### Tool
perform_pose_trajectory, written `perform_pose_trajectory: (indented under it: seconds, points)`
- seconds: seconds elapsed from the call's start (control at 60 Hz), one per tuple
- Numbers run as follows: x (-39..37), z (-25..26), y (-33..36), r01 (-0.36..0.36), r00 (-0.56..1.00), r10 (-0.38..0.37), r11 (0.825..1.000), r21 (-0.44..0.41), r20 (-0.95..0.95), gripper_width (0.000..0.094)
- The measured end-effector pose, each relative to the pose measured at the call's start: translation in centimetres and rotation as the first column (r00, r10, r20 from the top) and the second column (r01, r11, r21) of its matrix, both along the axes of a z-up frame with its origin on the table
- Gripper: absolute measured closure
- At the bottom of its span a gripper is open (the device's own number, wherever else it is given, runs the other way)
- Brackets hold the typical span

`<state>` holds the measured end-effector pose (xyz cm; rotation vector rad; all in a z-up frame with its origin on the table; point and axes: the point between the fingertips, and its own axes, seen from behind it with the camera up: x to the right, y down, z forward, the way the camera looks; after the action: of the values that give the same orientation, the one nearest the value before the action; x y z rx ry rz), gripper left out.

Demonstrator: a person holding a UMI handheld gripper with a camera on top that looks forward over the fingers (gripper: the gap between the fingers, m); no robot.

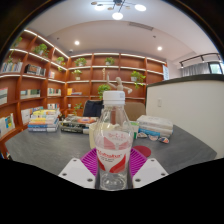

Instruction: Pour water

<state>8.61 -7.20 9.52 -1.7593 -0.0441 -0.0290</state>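
A clear plastic water bottle [113,140] with a white cap and a red and white label stands upright between my fingers, close to the camera. My gripper [112,166] is shut on the bottle, its magenta pads [90,160] pressing on the lower body from both sides. The bottle's clear base shows below the pads, and whether it rests on the grey table [45,150] cannot be told. The liquid level inside is hard to make out.
On the table behind the bottle lie a stack of books [42,121] to the left and a white box [155,127] to the right. Wooden shelves [100,72] with plants and books line the back wall. A white partition [190,110] rises on the right.
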Motion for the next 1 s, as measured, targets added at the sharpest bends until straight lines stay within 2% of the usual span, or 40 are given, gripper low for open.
perform_pose_trajectory:
  seconds: [0.05,0.3,0.383,0.45,0.6,0.7,0.833,1.0]
  points:
    - [0.0,0.1,0.1,-0.006,1.000,0.006,1.000,0.010,0.015,0.0571]
    - [0.4,0.3,0.8,-0.035,0.989,0.033,0.999,0.010,0.141,0.0572]
    - [3.0,1.0,1.9,-0.030,0.960,0.026,1.000,0.010,0.279,0.0572]
    - [5.7,2.1,2.9,0.001,0.892,-0.008,1.000,0.015,0.451,0.0573]
    - [10.5,4.6,7.0,0.034,0.587,-0.044,0.999,0.030,0.808,0.0573]
    - [11.8,6.8,9.8,0.013,0.319,-0.045,0.999,0.043,0.947,0.0573]
    - [11.2,9.2,12.5,-0.027,0.003,-0.053,0.998,0.053,0.999,0.0573]
    - [9.7,10.9,15.1,-0.066,-0.306,-0.075,0.996,0.057,0.949,0.0575]
